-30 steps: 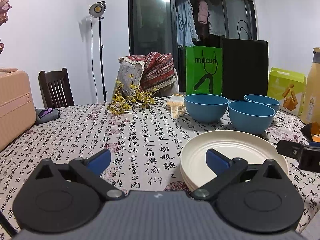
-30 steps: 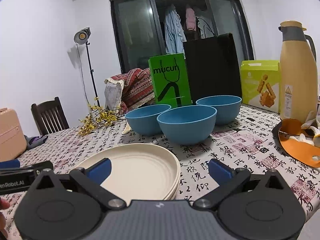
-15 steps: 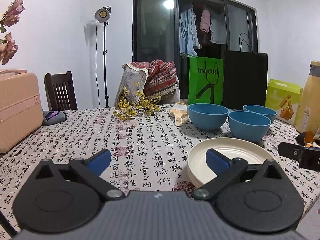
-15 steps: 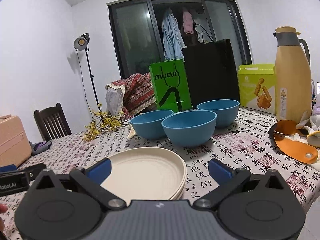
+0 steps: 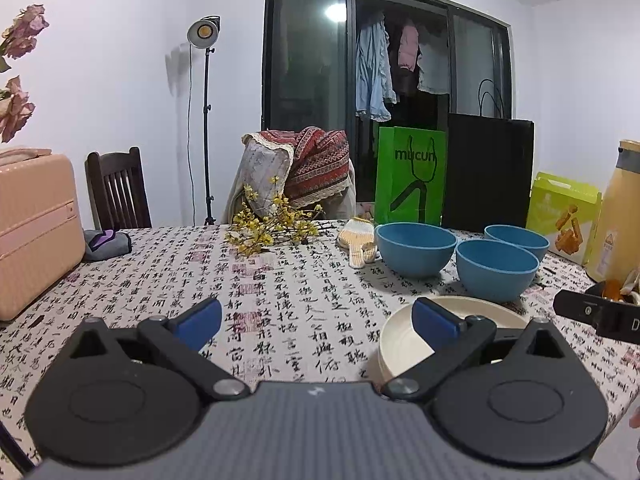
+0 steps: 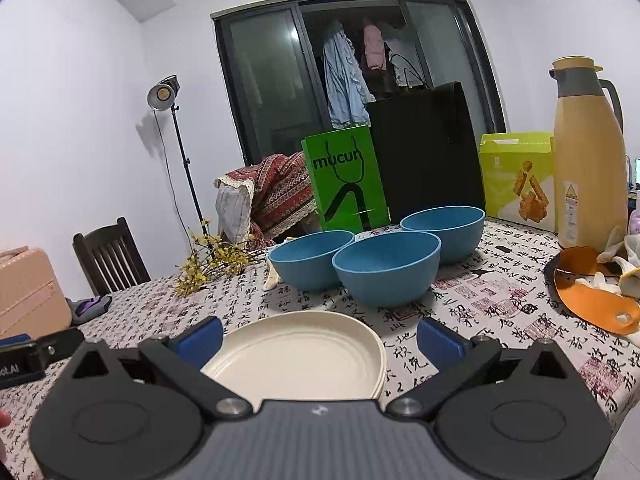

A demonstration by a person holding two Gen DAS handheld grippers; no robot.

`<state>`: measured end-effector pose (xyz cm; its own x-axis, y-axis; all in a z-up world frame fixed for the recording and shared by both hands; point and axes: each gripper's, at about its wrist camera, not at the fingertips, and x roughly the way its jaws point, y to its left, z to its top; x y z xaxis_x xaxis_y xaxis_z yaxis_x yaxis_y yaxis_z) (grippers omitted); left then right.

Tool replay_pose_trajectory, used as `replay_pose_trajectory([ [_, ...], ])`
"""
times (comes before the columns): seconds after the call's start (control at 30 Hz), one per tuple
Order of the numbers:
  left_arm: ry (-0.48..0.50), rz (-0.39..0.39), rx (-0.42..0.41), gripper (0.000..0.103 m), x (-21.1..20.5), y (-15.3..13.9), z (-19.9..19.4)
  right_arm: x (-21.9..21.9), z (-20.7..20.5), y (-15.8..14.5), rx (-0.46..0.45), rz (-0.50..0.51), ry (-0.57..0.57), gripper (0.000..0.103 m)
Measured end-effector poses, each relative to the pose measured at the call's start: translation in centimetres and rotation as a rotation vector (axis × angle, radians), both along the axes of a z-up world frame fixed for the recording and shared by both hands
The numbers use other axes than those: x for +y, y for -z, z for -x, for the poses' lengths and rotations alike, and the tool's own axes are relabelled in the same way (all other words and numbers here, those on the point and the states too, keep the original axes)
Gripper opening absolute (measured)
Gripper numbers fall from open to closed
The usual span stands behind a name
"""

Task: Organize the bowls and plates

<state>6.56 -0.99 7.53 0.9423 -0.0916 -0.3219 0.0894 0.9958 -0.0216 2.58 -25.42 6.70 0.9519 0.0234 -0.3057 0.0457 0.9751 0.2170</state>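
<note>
A stack of cream plates [image 6: 304, 356] lies near the table's front edge, also in the left wrist view as the plate stack [image 5: 404, 344]. Three blue bowls stand behind it: a near bowl [image 6: 386, 266], a left bowl [image 6: 310, 258] and a far right bowl [image 6: 444, 228]; the left wrist view shows the bowls [image 5: 416, 248], [image 5: 496, 268], [image 5: 516, 238]. My right gripper [image 6: 318, 338] is open above the plates' near edge, holding nothing. My left gripper [image 5: 316, 320] is open over the tablecloth, left of the plates, its right finger [image 5: 434, 322] in front of their rim.
A tan thermos [image 6: 588, 160], a green snack box [image 6: 518, 178], green [image 6: 346, 186] and black [image 6: 424, 152] paper bags stand at the back. An orange and black item [image 6: 592, 300] lies right. Yellow flowers [image 5: 268, 228], a glove [image 5: 358, 236] and a pink suitcase [image 5: 36, 232] are on the left.
Both grippers have pulled back and risen a little; the plates and bowls look smaller and lower in both views. Nothing was taken hold of. The dishes have not moved.
</note>
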Motion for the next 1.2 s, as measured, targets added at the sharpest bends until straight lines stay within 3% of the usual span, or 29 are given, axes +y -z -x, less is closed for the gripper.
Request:
replay_pose_trajectory([
  [0.33, 0.046, -0.005, 0.006, 0.103, -2.0, -2.8, -3.8, -1.5, -3.6, -2.5, -0.008, -0.02, -0.019, 0.103],
  [0.73, 0.071, 0.013, 0.084, 0.103, -4.9, -4.2, -11.1, -3.5, -10.6, -5.1, 0.016, -0.037, -0.021, 0.103],
  [1.2, 0.049, 0.106, 0.17, 0.103, -7.0, -4.8, -18.2, -4.4, -17.6, -6.7, 0.047, -0.034, -0.01, 0.103],
])
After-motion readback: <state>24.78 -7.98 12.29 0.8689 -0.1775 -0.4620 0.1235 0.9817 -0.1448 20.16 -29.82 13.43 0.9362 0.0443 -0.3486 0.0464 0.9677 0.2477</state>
